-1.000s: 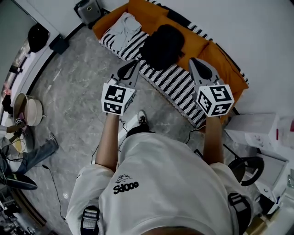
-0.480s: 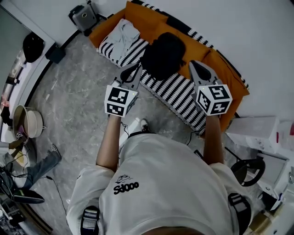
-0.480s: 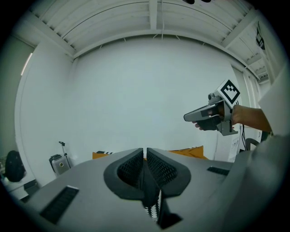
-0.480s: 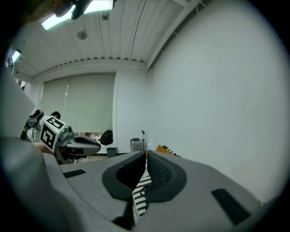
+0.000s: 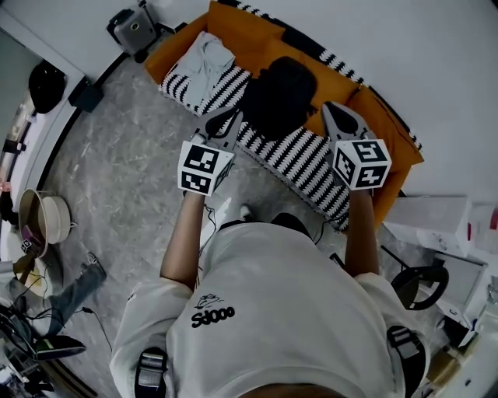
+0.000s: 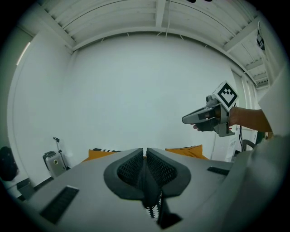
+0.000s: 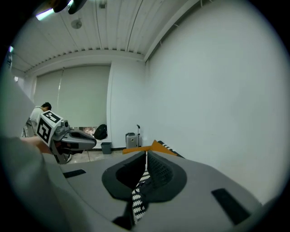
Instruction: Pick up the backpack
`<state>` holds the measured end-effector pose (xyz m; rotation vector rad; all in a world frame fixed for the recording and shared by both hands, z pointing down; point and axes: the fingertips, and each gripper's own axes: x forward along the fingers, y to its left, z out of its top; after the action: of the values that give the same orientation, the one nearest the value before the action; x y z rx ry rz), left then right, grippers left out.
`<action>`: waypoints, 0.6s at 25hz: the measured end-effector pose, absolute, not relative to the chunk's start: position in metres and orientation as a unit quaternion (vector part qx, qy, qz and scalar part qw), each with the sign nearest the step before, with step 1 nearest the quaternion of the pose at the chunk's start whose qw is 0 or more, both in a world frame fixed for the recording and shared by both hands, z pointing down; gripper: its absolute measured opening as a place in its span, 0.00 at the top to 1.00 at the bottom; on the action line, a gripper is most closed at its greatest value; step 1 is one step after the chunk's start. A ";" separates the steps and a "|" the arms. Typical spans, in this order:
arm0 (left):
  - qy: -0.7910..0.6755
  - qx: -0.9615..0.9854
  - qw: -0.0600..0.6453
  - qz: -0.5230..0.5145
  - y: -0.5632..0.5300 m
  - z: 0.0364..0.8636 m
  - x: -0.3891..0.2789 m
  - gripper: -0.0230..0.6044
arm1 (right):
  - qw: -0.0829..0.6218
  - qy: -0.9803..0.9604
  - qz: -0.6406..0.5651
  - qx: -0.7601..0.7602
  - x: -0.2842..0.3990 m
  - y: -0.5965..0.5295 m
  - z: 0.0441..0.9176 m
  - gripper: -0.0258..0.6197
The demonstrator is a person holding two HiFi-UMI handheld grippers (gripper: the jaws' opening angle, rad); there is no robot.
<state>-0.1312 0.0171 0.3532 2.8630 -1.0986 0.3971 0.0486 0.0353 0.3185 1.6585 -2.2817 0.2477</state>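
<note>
2 claws clenched, empty; left gripper point(image 5: 231, 116) just left of black backpack point(image 5: 278, 89); right gripper point(image 5: 330, 109) just right; backpack on striped orange sofa point(image 5: 305, 160).

On the left gripper point(image 6: 145, 153) the fingers point(image 6: 132, 168) meet with nothing between them. Beyond lies an orange sofa point(image 6: 186, 151); the right gripper point(image 6: 186, 120) hangs upper right.

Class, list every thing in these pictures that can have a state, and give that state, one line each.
backpack: resting on the sofa, not gripped.
left gripper: shut, empty.
right gripper: shut, empty.
grey garment: crumpled on the sofa.
suitcase: upright by the wall.
</note>
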 end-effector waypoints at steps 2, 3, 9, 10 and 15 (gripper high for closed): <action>-0.351 0.927 0.029 0.130 0.011 0.360 -0.129 0.90 | 0.162 -0.796 0.091 0.577 0.049 0.029 0.326 0.90; -0.349 0.927 0.032 0.131 0.008 0.362 -0.128 0.90 | 0.166 -0.795 0.093 0.576 0.049 0.026 0.330 0.90; -0.345 0.927 0.045 0.138 -0.010 0.377 -0.118 0.90 | 0.178 -0.795 0.105 0.570 0.056 0.000 0.350 0.90; -0.345 0.927 0.048 0.140 -0.014 0.381 -0.116 0.90 | 0.180 -0.796 0.108 0.568 0.058 -0.006 0.355 0.90; -0.358 0.919 0.062 0.150 -0.048 0.398 -0.103 0.90 | 0.188 -0.803 0.117 0.554 0.072 -0.045 0.378 0.90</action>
<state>-0.1031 -0.0483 0.3977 2.7803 -1.0839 0.4521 0.0720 -0.0452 0.3778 1.5587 -2.2591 0.3287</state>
